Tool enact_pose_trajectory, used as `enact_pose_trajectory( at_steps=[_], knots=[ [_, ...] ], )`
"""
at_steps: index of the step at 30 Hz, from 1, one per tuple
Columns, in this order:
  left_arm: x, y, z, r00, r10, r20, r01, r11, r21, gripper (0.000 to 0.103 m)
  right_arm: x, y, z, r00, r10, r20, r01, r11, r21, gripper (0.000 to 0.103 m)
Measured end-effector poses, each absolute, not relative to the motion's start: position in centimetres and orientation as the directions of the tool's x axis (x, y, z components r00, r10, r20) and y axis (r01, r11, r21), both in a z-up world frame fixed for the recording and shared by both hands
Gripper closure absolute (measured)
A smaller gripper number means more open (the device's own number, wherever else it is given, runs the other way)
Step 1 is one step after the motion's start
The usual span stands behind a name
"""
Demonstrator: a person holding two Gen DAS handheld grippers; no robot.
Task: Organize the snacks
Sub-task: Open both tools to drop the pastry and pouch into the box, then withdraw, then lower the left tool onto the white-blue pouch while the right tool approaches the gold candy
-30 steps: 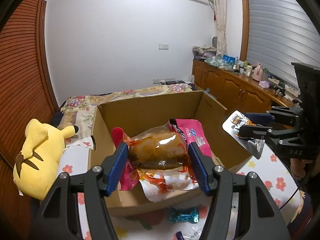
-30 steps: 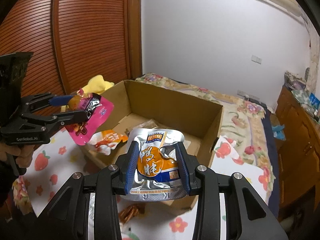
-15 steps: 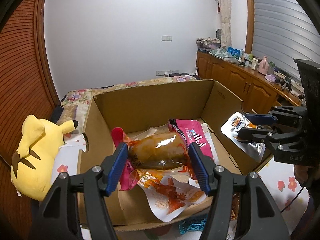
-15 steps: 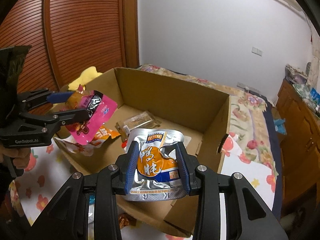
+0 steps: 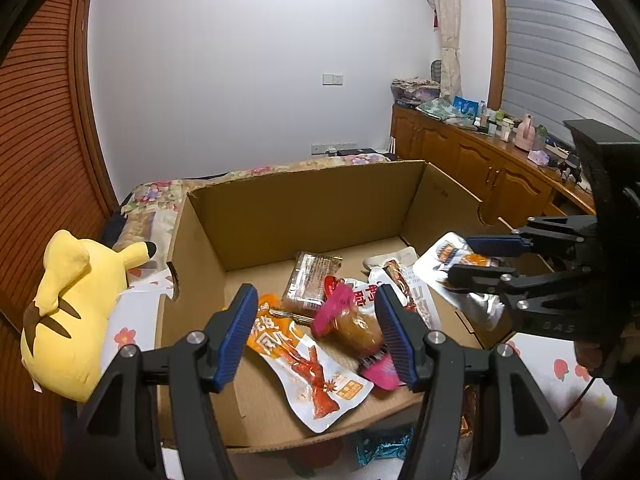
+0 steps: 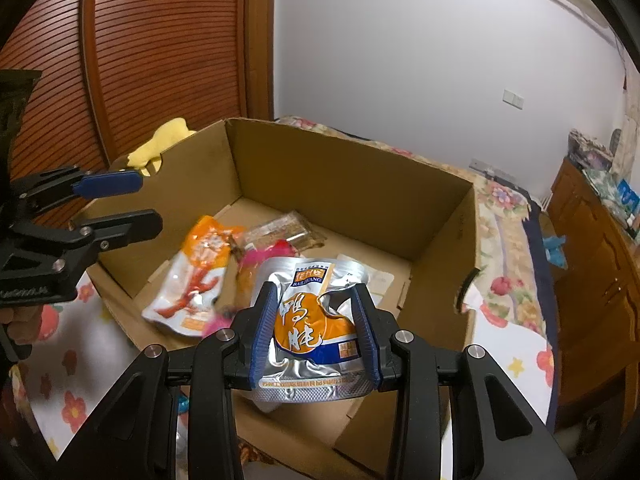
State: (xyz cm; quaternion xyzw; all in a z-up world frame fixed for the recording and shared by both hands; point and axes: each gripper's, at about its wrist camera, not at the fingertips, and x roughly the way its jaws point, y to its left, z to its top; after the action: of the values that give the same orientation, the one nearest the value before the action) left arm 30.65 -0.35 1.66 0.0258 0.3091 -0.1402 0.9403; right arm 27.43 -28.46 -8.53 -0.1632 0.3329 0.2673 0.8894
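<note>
An open cardboard box holds several snack packs. My left gripper is open above the box's near side; a pink-wrapped snack lies blurred below it in the box, beside an orange crayfish pack. My right gripper is shut on a silver and orange pouch and holds it over the box's right front corner; it also shows in the left wrist view. The left gripper shows open in the right wrist view.
A yellow plush toy lies left of the box. The box sits on a floral cloth. More wrapped snacks lie in front of the box. Wooden cabinets line the right wall.
My left gripper has opened and let go of the pink-wrapped snack, which has dropped into the box. Both grippers have moved closer over the box; the right still holds its pouch.
</note>
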Motion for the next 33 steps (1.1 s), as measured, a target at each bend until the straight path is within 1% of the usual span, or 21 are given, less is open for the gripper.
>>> enact_pose_trajectory(
  at_steps=[8,10,16,26,30,33],
  knots=[
    [29.5,-0.2,1.9,0.774,-0.257,-0.579,0.284,0.958,-0.044,0.043,27.9,-27.5,-8.7,0.628,0.371,-0.684,-0.586,0.804,-0.101,0.064],
    [29.2,0.0,2.0,0.775,-0.257,-0.578,0.285,0.957,-0.044,0.043,28.0,-27.5,-8.7,0.627,0.373,-0.684,-0.579,0.811,-0.089,0.061],
    [27.8,0.4,2.2,0.782,-0.258,-0.568,0.285,0.958,-0.043,0.043,27.3,-27.9,-8.4,0.632,0.377,-0.677,-0.567,0.82,-0.073,0.06],
    [22.6,0.5,2.9,0.797,-0.282,-0.534,0.309,0.95,-0.04,0.042,20.5,-30.6,-6.2,0.665,0.407,-0.627,-0.557,0.829,-0.053,0.058],
    [20.5,0.1,2.6,0.794,-0.303,-0.527,0.33,0.943,-0.044,0.039,17.7,-31.3,-6.3,0.671,0.411,-0.617,-0.554,0.831,-0.05,0.057],
    [19.2,-0.5,1.7,0.783,-0.314,-0.538,0.346,0.937,-0.044,0.038,16.0,-31.7,-7.2,0.669,0.409,-0.621,-0.547,0.836,-0.039,0.056]
  ],
)
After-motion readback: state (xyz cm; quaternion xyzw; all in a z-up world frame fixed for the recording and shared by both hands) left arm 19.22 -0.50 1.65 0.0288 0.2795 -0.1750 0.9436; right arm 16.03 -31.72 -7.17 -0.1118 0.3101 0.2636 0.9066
